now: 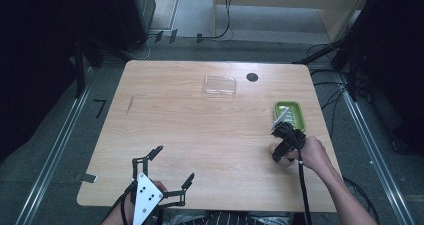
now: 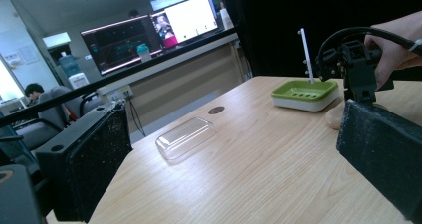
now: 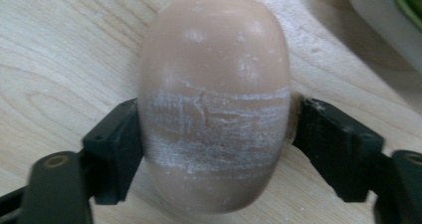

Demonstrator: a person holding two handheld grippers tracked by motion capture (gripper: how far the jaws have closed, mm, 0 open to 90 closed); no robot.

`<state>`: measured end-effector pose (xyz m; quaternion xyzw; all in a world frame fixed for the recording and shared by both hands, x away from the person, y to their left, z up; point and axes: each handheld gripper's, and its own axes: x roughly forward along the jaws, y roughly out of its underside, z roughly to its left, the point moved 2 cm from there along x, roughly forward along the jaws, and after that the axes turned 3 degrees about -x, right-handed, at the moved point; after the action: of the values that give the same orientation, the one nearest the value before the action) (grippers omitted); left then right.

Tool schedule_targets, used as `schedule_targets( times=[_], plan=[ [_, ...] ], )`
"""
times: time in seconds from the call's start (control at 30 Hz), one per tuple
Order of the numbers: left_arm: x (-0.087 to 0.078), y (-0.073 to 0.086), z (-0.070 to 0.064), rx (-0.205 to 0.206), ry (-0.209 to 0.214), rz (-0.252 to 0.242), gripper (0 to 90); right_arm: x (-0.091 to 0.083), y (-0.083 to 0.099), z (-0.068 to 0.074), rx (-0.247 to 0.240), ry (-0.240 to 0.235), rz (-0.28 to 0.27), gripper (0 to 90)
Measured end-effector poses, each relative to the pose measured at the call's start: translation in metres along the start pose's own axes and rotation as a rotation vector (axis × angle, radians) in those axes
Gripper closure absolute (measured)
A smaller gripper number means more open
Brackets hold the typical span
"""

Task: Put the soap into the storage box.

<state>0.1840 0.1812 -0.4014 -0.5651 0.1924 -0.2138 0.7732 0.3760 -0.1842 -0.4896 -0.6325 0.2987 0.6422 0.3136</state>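
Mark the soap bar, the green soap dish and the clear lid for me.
soap bar (image 3: 214, 99), right gripper view, on its scuffed top face.
green soap dish (image 1: 291, 116), high view, on its green inner tray.
clear lid (image 1: 220, 85), high view, on its flat middle.

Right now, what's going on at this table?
A person works at a wooden table with two handheld grippers. The right gripper has its jaws on either side of a tan oval soap bar lying on the wood; the left jaw touches it, and a thin gap shows at the right jaw. A green soap dish sits just beyond. A clear plastic lid lies near the far edge. The left gripper waits open at the near edge.
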Motion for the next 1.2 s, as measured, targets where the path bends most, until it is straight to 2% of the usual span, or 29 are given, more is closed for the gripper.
schedule_targets(
  times=[0.47,0.5,0.97,1.2],
  plan=[
    [0.0002,-0.0001,-0.0002,0.004,-0.001,0.002,1.1,0.0,0.0003,0.0007,-0.011,0.015,0.006,29.6],
    [0.0002,-0.0001,-0.0004,0.004,0.0,0.002,1.1,-0.0003,0.0006,0.0003,-0.012,0.015,0.001,32.9],
    [0.0005,0.0,-0.0004,0.001,0.001,0.001,1.1,-0.0013,-0.0001,-0.0016,-0.02,0.0,0.01,33.4],
    [0.0006,0.0001,-0.0004,0.001,0.001,0.001,1.1,-0.0018,0.0003,-0.0026,-0.031,0.007,0.019,33.4]
  ],
)
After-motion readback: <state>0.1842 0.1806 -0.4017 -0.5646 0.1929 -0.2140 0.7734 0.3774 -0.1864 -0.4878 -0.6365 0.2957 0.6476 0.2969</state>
